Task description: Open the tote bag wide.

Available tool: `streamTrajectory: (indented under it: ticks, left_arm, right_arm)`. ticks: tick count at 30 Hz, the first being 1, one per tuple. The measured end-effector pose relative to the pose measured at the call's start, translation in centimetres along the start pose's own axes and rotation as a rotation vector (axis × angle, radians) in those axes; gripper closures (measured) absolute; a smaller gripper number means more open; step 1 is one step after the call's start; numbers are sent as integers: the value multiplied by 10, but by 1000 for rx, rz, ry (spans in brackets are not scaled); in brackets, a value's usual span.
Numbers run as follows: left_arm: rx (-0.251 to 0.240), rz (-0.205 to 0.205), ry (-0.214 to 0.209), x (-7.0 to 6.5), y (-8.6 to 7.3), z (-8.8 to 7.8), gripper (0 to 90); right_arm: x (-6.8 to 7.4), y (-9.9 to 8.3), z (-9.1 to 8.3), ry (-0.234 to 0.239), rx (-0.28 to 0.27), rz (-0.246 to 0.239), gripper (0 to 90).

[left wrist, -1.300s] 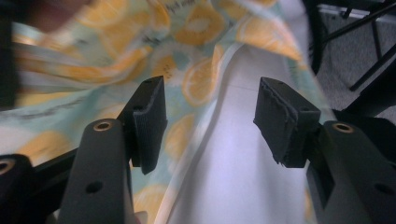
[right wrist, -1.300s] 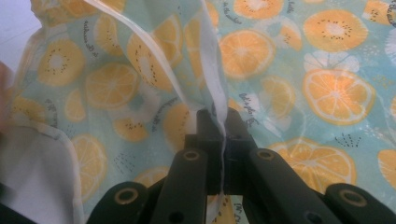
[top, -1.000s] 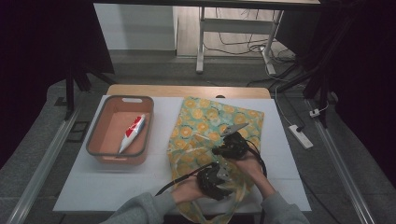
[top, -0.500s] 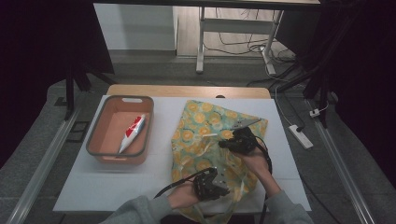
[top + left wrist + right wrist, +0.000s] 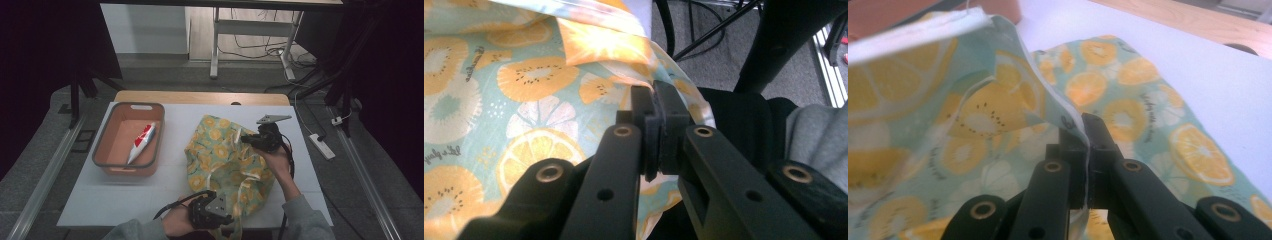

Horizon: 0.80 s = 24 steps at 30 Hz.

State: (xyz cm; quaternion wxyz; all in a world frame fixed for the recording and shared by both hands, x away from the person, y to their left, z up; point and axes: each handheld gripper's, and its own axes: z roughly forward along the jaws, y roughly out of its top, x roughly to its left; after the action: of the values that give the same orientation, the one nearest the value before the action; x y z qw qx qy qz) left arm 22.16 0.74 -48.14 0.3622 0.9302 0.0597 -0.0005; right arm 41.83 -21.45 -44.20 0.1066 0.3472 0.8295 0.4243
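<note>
A cloth bag (image 5: 225,160) printed with orange and lemon slices lies on the white table (image 5: 125,200), its mouth raised and spread. My left gripper (image 5: 229,219) is at the table's near edge, shut on the bag's near rim. In the left gripper view the jaws (image 5: 655,100) pinch a fold of the fabric (image 5: 524,85). My right gripper (image 5: 246,140) is at the bag's far right side, shut on the rim there. In the right gripper view its tips (image 5: 1083,125) clamp the hemmed edge, and the rest of the bag (image 5: 1128,100) lies flat on the table beyond.
An orange tray (image 5: 102,155) stands at the table's left with a red and white tube (image 5: 141,142) inside. A wooden strip (image 5: 200,97) runs along the far edge. A white power strip (image 5: 322,146) lies on the floor to the right.
The left gripper has pulled back toward the near edge and the right one has moved away to the far right. The bag's rim has risen and spread between them.
</note>
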Motion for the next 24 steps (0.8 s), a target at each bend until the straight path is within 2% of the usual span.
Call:
streamTrajectory:
  ticks: [2,3,6,9,11,14,18,20,24]
  left_arm:
    - [-7,-4,2,1,-3,-2,865]
    - [-13,-11,3,3,-4,-2,830]
    - [-25,-31,12,8,-5,-5,655]
    - [-68,-45,29,10,-4,-15,497]
    - [-94,-47,47,12,-1,-24,467]
    - [-160,-67,78,16,2,-46,439]
    - [-226,-116,129,24,5,-74,420]
    - [-238,-134,163,29,7,-88,405]
    - [-259,-208,223,47,6,-108,378]
  right_arm:
    - [-3,-2,3,-5,4,8,886]
    - [-4,-2,5,-1,5,15,886]
    - [-3,-3,8,6,10,18,885]
    - [1,-2,9,22,14,4,886]
    - [4,-2,10,34,11,-2,885]
    - [7,-1,10,38,7,-9,885]
    - [8,-2,11,46,6,0,885]
    - [8,-3,12,48,5,5,885]
    - [10,-2,13,61,0,2,885]
